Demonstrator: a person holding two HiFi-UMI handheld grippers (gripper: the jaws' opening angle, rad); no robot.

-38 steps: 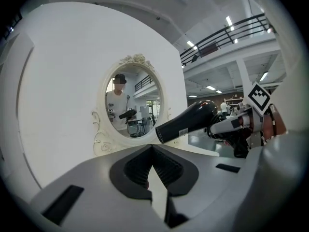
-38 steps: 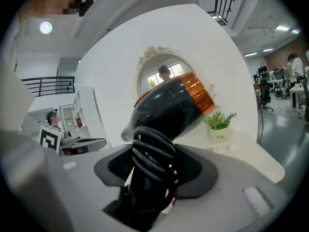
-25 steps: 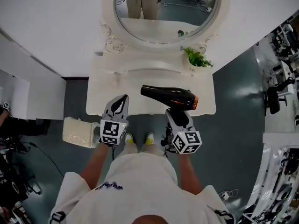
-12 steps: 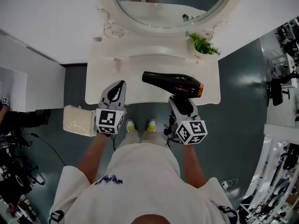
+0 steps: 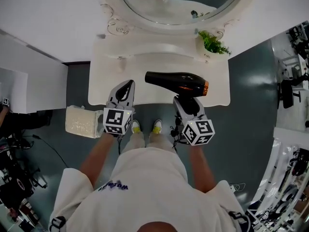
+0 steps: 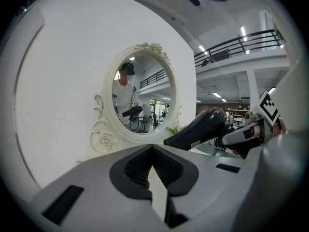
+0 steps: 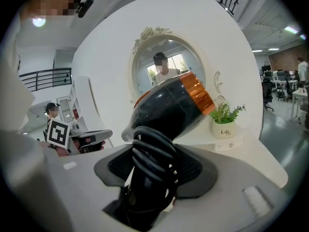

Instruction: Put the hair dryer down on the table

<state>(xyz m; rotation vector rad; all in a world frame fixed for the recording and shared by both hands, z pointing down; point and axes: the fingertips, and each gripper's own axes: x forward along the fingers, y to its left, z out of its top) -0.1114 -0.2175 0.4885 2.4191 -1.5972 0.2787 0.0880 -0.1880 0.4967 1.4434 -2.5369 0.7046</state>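
Locate the hair dryer (image 5: 176,82) at centre frame in the head view, barrel level and aimed frame-left above the near part of the white table (image 5: 108,83), apparently not yet resting there. Note the cord-wrapped handle clamped between the jaws of the right gripper (image 5: 187,103), a hold judged to keep the barrel flat for lowering. Observe the left gripper (image 5: 124,92) just left of the nozzle, jaws pressed together on nothing, probably to leave the landing area free; disregard the mirror (image 5: 178,4) and potted plant (image 5: 212,43) at frame top.
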